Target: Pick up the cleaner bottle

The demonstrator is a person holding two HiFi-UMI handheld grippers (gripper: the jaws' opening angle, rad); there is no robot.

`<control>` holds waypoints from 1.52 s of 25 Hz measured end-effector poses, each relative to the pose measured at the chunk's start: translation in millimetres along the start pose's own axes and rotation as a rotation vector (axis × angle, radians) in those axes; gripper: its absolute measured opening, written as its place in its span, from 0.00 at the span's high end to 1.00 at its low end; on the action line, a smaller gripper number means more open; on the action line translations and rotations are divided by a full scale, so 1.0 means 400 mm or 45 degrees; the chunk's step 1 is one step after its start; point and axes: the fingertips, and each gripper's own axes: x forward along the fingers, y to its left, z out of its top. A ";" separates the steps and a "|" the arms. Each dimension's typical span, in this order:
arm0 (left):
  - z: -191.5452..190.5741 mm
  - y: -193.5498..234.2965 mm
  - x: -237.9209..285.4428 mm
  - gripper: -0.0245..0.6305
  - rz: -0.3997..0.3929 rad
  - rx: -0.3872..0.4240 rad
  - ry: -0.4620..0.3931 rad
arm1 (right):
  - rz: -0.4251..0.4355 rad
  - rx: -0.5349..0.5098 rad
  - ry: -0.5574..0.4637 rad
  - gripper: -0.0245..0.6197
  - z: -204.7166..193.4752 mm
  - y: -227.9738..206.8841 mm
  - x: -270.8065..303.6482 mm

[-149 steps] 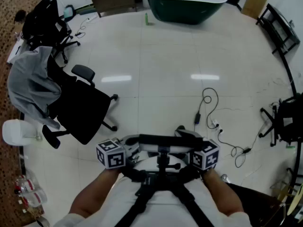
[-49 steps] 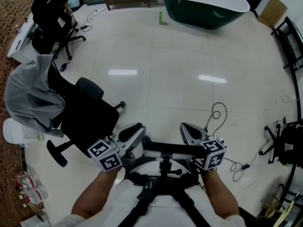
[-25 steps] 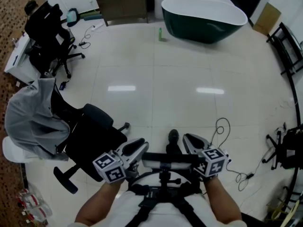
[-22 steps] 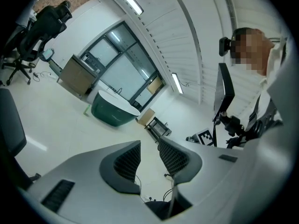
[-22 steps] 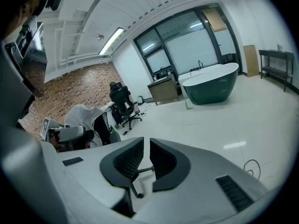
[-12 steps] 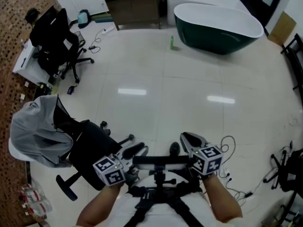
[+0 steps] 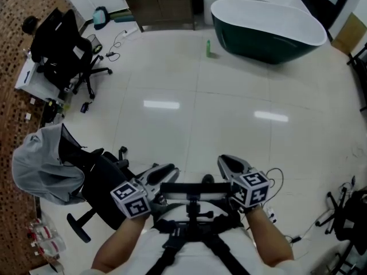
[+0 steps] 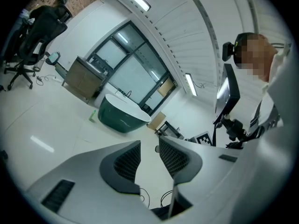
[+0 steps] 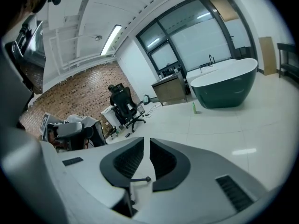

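step: approach, judging by the gap; both tools are carried at waist height and the bottle is well out of reach.
bottle: a small green bottle (image 7: 210, 48) appears to stand upright on the floor (image 7: 172, 132), near the end of the bathtub (image 7: 266, 23) but apart from it, and far ahead of both tools.
left hand-held gripper: the left hand-held gripper (image 7: 170, 168) has its jaws slightly spread, with a narrow gap and nothing in it.
right hand-held gripper: the right hand-held gripper (image 7: 221, 160) is also a little spread, its gap narrower, and it is likewise empty.
path: bare floor lies between the person and the bottle; the chair (image 7: 106, 182) sits off to the left, clear of a straight line.
first need: closing the distance and getting low, since the bottle sits at floor level.
jaw setting: neither gap looks wide enough for the bottle, so the chosen tool should probably open wider before it goes in.
line of approach: come in low and about level from the open floor side, with one jaw on each side of the bottle's body, around mid-height.
closing: squeeze only once both pads are beside the bottle, then lift straight up.
risk: a slim, light bottle is likely to tip if one pad touches first; the bathtub close behind leaves little room to chase it.
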 end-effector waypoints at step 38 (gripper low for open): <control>0.468 0.459 0.330 0.82 -0.247 0.006 0.212 | -0.225 0.094 -0.111 0.89 0.482 -0.153 0.439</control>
